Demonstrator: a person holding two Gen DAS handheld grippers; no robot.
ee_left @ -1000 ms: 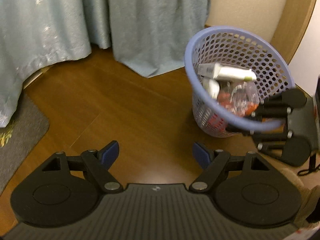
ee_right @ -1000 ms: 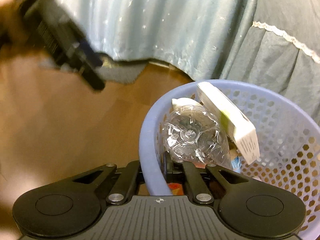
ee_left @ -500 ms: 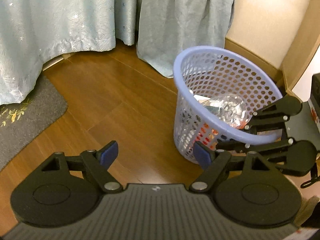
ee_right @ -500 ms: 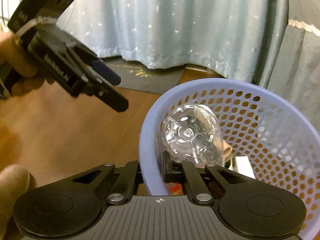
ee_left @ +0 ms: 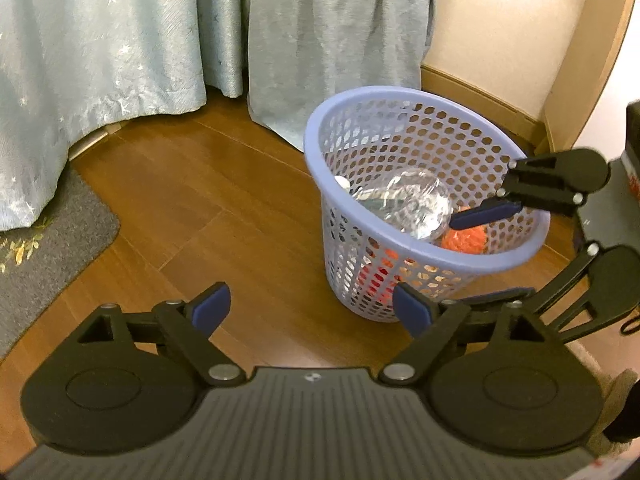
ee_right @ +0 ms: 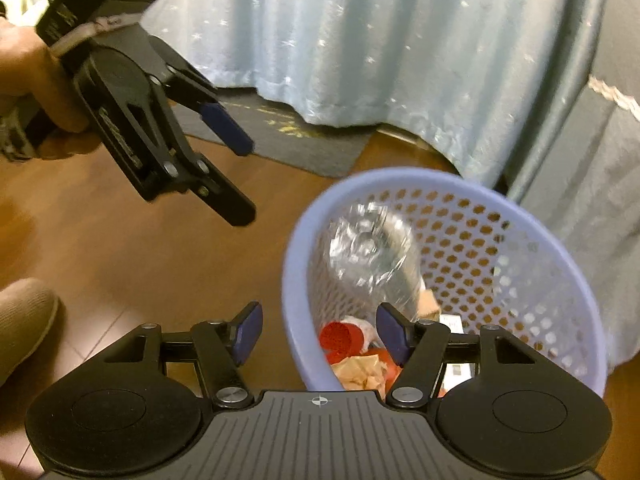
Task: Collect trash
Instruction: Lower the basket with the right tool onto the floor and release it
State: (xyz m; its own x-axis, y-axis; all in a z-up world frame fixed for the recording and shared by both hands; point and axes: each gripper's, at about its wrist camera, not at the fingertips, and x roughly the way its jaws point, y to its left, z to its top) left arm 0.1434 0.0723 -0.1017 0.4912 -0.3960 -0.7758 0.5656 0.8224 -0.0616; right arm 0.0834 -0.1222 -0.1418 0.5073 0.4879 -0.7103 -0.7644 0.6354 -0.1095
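A lilac mesh basket [ee_left: 349, 240] [ee_right: 293, 280] stands on the wooden floor. Inside lie a clear plastic bottle [ee_left: 416, 206] [ee_right: 366, 254], orange-red trash [ee_left: 466, 240] [ee_right: 340, 336] and crumpled paper [ee_right: 356, 372]. My right gripper [ee_right: 320, 332] [ee_left: 492, 254] straddles the basket's near rim, one finger inside and one outside. Its jaws are opening and the pads do not press on the rim. My left gripper [ee_left: 312, 310] [ee_right: 236, 172] hovers over bare floor left of the basket; its jaws are opening with nothing between them.
Pale blue curtains [ee_left: 120, 40] hang behind the basket, reaching the floor. A grey mat [ee_left: 44, 248] lies at the left. A cardboard box [ee_left: 580, 60] stands at the right wall. A person's hand [ee_right: 28, 80] holds the left gripper, and a slippered foot [ee_right: 24, 320] is near.
The right gripper, shut on the basket's rim before, has let go and spread its jaws. The tilted basket now stands upright, and the white box has dropped down inside it.
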